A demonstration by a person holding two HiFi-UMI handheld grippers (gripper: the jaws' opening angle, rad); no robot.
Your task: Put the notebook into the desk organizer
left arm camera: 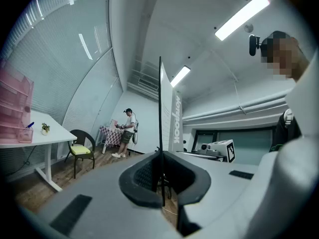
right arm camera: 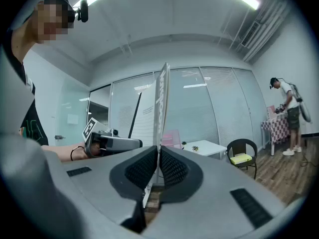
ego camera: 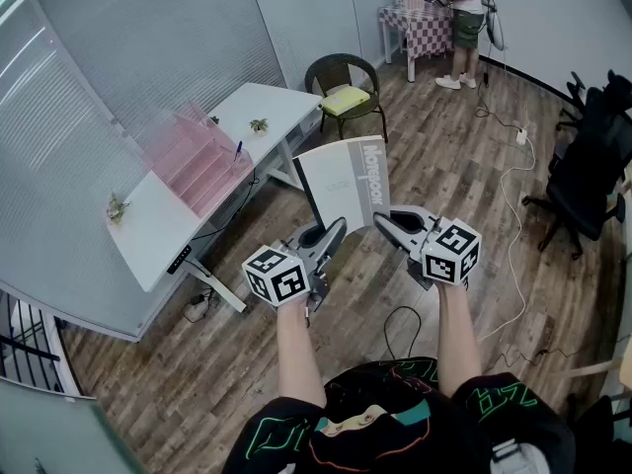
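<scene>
can't see lower edge of notebook (ego camera: 346,181) in head view: hidden behind tips of both grippers. shows only edge-on as notebook (left arm camera: 160,108) in left gripper view and notebook (right arm camera: 160,103) in right gripper view, so cover print mostly unreadable there.

left gripper (ego camera: 336,228) clamps notebook's lower left w/ jaws nearly together; in its own view, left gripper (left arm camera: 160,176) has pads pinching the thin sheet edge. right gripper (ego camera: 381,221) does the same at lower right; right gripper (right arm camera: 158,168) shows pads pressed on both faces, only a slit between.

holds notebook upright in the air above wood floor, in front of the person, well apart from the desk organizer (ego camera: 193,156).

organizer: pink, see-through, stepped compartments, on white desk (ego camera: 158,230) by the blinds. contents hard to make out, too small & tinted. small blue pen-like item (ego camera: 238,150) at its end; can't tell if inside or just beside. cut off at frame's left edge as desk organizer (left arm camera: 15,108) in left gripper view; barely peeks past notebook as desk organizer (right arm camera: 172,137) in right gripper view.

beyond desk: dark chair (ego camera: 341,87) w/ yellow cushion; another person (ego camera: 464,18) at a checkered table, head cut off by frame top.
</scene>
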